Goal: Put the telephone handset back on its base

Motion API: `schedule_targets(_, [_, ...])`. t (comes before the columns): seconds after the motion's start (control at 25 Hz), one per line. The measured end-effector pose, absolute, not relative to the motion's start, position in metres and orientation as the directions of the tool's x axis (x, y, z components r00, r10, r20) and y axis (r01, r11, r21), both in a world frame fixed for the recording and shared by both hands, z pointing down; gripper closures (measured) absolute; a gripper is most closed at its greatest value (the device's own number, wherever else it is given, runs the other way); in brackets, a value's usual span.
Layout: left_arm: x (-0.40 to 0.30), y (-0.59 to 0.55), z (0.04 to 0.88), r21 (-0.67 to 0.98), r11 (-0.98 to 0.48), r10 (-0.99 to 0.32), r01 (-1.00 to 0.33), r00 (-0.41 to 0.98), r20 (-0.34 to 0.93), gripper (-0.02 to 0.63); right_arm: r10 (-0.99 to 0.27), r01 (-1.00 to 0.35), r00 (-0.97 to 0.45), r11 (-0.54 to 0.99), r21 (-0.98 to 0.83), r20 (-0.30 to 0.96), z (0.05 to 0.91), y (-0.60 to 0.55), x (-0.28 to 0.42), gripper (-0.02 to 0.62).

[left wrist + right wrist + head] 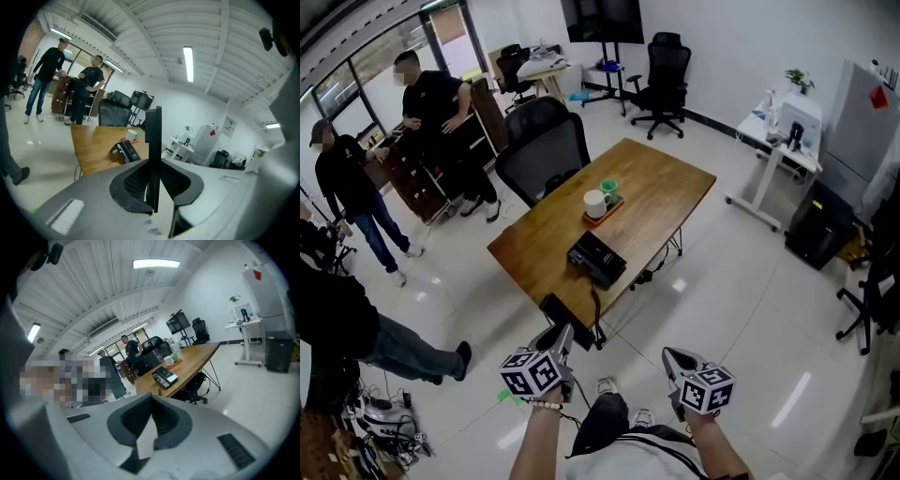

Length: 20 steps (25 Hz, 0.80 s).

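The black telephone base [596, 259] lies near the front edge of the wooden table [661, 183]; it also shows in the left gripper view [125, 151] and the right gripper view [165, 376]. My left gripper [559, 336] is below the table's near corner, shut on the black handset [554, 310], whose cord [595, 305] runs up to the base. In the left gripper view the handset [153, 136] stands edge-on between the jaws of the left gripper [153, 164]. My right gripper [678, 360] hangs over the floor to the right, shut and holding nothing [151, 401].
A white cup [595, 203] and a green cup [608, 188] sit on an orange tray behind the base. A black office chair [542, 145] stands at the table's far left side. People stand at the left [441, 112]. A white desk [773, 131] is at the right.
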<state>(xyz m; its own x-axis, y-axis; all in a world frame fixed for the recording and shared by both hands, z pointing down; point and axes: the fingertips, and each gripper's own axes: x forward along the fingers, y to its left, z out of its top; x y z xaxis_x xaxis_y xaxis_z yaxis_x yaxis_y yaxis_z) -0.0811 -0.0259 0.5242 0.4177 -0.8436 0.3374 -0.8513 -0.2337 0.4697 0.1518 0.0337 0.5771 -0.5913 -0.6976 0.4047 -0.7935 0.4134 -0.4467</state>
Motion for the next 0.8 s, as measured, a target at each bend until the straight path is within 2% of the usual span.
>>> schedule_targets(0.12, [-0.083, -0.052, 0.519, 0.552, -0.266, -0.841, -0.791, 0.469, 0.268, 0.529, -0.688, -0.792, -0.597, 0.419, -0.444, 0.414, 0.581, 0.018, 0.148, 0.592])
schedule_targets(0.28, [-0.084, -0.096, 0.527, 0.697, -0.309, -0.818, -0.647, 0.555, 0.152, 0.529, -0.679, -0.79, -0.604, 0.44, -0.427, 0.418, 0.581, -0.015, 0.138, 0.592])
schedule_targets(0.52, [-0.073, -0.154, 0.571, 0.76, -0.344, -0.758, -0.552, 0.641, 0.122, 0.529, -0.667, -0.792, -0.607, 0.464, -0.398, 0.431, 0.573, -0.077, 0.122, 0.592])
schedule_targets(0.8, [-0.072, -0.204, 0.615, 0.83, -0.295, -0.749, -0.472, 0.654, 0.106, 0.529, -0.664, -0.806, -0.59, 0.445, -0.39, 0.46, 0.575, -0.14, 0.111, 0.592])
